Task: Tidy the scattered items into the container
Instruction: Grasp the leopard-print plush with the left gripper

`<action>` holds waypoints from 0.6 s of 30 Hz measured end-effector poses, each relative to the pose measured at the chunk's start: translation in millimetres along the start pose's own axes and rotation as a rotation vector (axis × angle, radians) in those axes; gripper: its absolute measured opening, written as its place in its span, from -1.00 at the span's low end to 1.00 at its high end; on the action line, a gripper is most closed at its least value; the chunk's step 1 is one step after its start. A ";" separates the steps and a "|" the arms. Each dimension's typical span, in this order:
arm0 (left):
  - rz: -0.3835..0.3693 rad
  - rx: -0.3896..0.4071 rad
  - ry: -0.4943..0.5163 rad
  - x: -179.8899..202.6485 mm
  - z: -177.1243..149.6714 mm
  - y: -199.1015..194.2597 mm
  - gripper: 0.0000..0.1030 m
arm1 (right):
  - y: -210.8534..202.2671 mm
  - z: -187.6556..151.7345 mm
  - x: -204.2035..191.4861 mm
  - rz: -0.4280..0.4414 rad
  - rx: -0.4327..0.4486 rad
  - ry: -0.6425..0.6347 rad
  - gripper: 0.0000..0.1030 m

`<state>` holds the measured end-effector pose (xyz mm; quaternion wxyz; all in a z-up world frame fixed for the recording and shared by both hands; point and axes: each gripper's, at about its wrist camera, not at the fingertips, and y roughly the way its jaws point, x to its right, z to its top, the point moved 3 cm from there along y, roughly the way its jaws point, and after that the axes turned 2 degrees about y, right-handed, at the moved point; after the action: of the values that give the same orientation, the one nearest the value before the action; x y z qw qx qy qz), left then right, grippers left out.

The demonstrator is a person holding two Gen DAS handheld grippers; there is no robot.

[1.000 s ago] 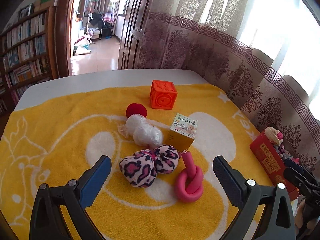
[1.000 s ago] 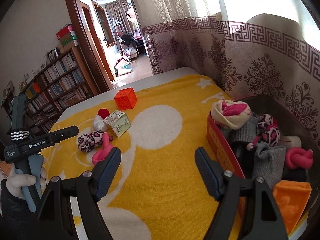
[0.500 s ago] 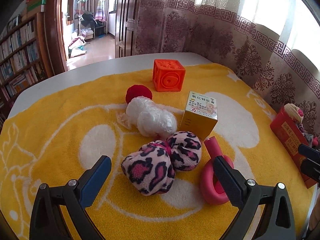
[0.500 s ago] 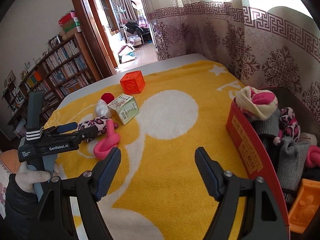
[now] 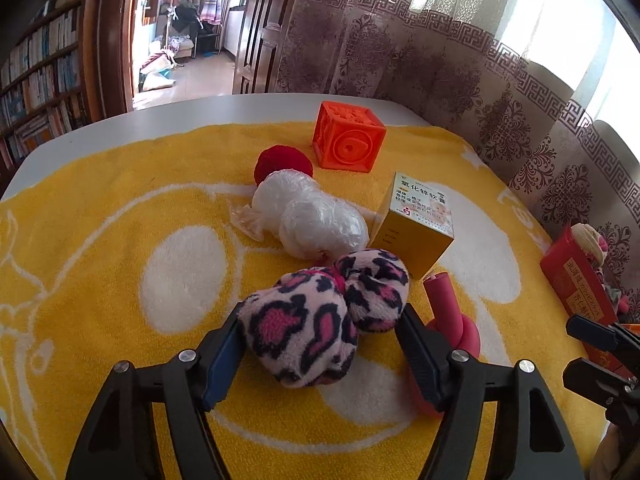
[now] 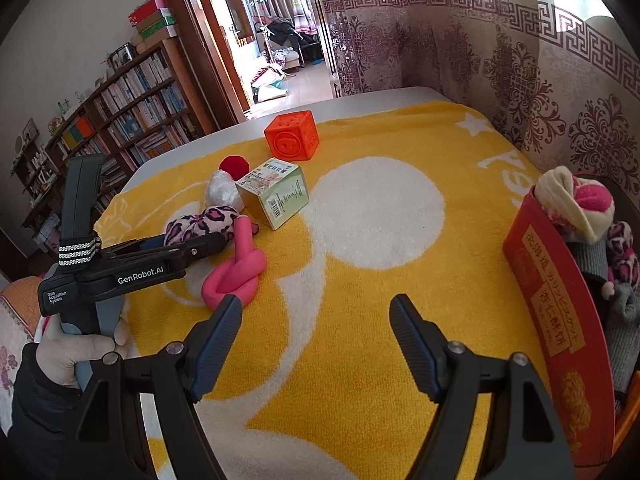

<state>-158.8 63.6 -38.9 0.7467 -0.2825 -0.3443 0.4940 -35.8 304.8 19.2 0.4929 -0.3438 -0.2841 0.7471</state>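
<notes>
The left claw (image 5: 320,322) points down at the yellow towel (image 5: 120,280) and its jaws are closing around the leopard-print plush (image 5: 320,316). The left pad touches the plush's nearer lobe; the right pad sits against the farther lobe. The plush rests on the towel and is not lifted.

Just beside the right finger lies the pink knotted tube (image 5: 452,320), partly hidden behind that finger. Behind the plush, touching or nearly touching it, sits the plastic-wrapped white bundle (image 5: 312,220). The yellow carton (image 5: 416,228) stands tilted to the right of the bundle, close to the plush. The red ball (image 5: 282,162) lies behind the bundle, and the orange cube (image 5: 348,138) stands farther back, near the towel's far edge.

The right claw (image 6: 316,340) is spread wide with nothing between its jaws. It hangs above bare towel, between the scattered items and the container. In the right wrist view a gloved hand (image 6: 76,352) grips the handle of the left claw at the left edge of the frame.

The red container (image 6: 560,320) stands at the right edge of the towel, well apart from the plush. It already holds a cream and pink rolled sock (image 6: 568,196), grey fabric (image 6: 624,312) and a second leopard-print item (image 6: 620,248).

The towel covers a white tabletop (image 5: 180,114), which shows bare at the far side.
</notes>
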 end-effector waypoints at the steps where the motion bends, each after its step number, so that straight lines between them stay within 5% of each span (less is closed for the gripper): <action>1: -0.003 0.012 -0.009 -0.7 0.4 -2.7 0.25 | 2.1 0.8 -2.1 0.001 -0.004 -0.004 0.54; 7: -0.022 0.095 -0.070 -12.8 8.1 -25.5 0.25 | 21.6 5.9 -18.4 0.008 -0.043 -0.043 0.54; 18: -0.065 0.108 -0.130 -22.8 9.7 -31.4 0.25 | 65.5 14.0 -53.4 -0.003 -0.116 -0.124 0.54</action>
<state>-155.7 32.1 -14.5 0.7526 -0.1977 -0.3740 0.5047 -67.4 230.7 -9.9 0.4547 -0.3245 -0.3575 0.7485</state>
